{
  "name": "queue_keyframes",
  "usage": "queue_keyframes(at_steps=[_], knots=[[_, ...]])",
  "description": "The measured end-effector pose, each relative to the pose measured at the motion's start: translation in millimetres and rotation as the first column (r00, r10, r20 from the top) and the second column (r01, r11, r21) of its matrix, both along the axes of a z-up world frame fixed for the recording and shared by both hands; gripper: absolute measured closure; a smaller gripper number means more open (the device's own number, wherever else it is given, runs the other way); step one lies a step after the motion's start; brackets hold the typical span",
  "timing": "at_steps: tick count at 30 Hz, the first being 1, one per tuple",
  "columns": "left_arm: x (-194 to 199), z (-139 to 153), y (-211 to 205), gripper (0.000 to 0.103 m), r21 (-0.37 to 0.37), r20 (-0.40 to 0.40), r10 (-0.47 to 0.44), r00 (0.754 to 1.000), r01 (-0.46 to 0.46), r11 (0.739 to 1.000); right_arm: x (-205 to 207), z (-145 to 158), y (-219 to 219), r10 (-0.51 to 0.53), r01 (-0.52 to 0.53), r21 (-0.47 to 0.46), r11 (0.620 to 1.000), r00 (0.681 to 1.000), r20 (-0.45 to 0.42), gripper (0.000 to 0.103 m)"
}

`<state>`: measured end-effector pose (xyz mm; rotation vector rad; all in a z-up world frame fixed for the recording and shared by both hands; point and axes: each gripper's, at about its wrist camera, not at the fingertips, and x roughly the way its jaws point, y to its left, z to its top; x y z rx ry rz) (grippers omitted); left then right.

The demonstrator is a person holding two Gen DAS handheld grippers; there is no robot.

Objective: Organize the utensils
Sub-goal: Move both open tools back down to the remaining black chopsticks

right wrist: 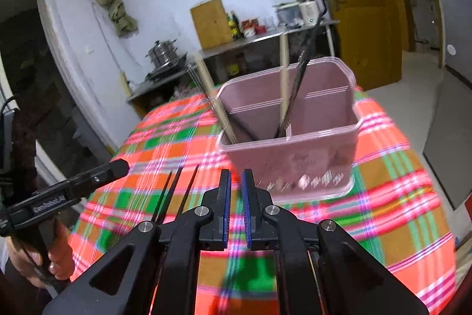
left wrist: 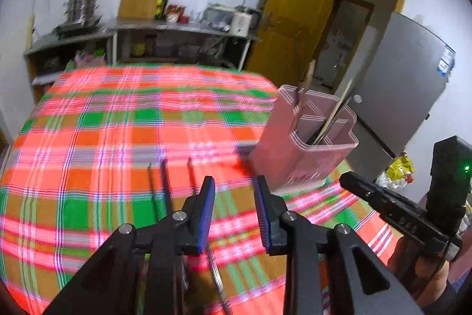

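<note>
A pink divided utensil holder (left wrist: 306, 138) stands on the plaid tablecloth (left wrist: 118, 120); it holds chopsticks (left wrist: 333, 117) and a wooden-handled utensil (left wrist: 305, 84). In the right wrist view the holder (right wrist: 292, 155) is just ahead, with wooden and dark chopsticks (right wrist: 290, 96) leaning inside. Three dark chopsticks (left wrist: 166, 188) lie on the cloth left of my left gripper (left wrist: 234, 185), which is open and empty. They also show in the right wrist view (right wrist: 177, 191). My right gripper (right wrist: 235, 182) is nearly closed with a narrow gap, holding nothing I can see.
A metal shelf unit (left wrist: 177, 40) with pots, bottles and a kettle stands behind the table. A yellow door (left wrist: 295, 14) and a grey fridge (left wrist: 413, 84) are at the right. A thin metal utensil (left wrist: 216, 276) lies under the left gripper.
</note>
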<state>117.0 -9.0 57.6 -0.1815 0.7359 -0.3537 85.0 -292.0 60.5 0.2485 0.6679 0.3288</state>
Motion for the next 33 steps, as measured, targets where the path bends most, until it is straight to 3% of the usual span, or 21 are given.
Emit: queue_keyframes(at_steps=[9,17,28,33], knots=[[-16,-52,32,0.074,0.02,-0.115,0.096,0.989,-0.094,0.995,-7,-38,34,0.094,-0.093,0.015,0.996,0.989,-0.11,0.096],[3,-78,48,0.074,0.03,-0.179,0.148,0.973,-0.145,0.989,-3,-55,63,0.152,-0.155,-0.006,0.988,0.976,-0.156,0.096],[40,-98,45,0.075,0.067,-0.216,0.147,0.965,-0.136,0.988,30,-77,104,0.192,-0.202,-0.026,0.979,0.958,-0.214,0.096],[42,-98,43,0.078,0.096,-0.195,0.139,0.971,-0.122,0.988,43,-82,117,0.199,-0.213,-0.037,0.976,0.953,-0.23,0.096]])
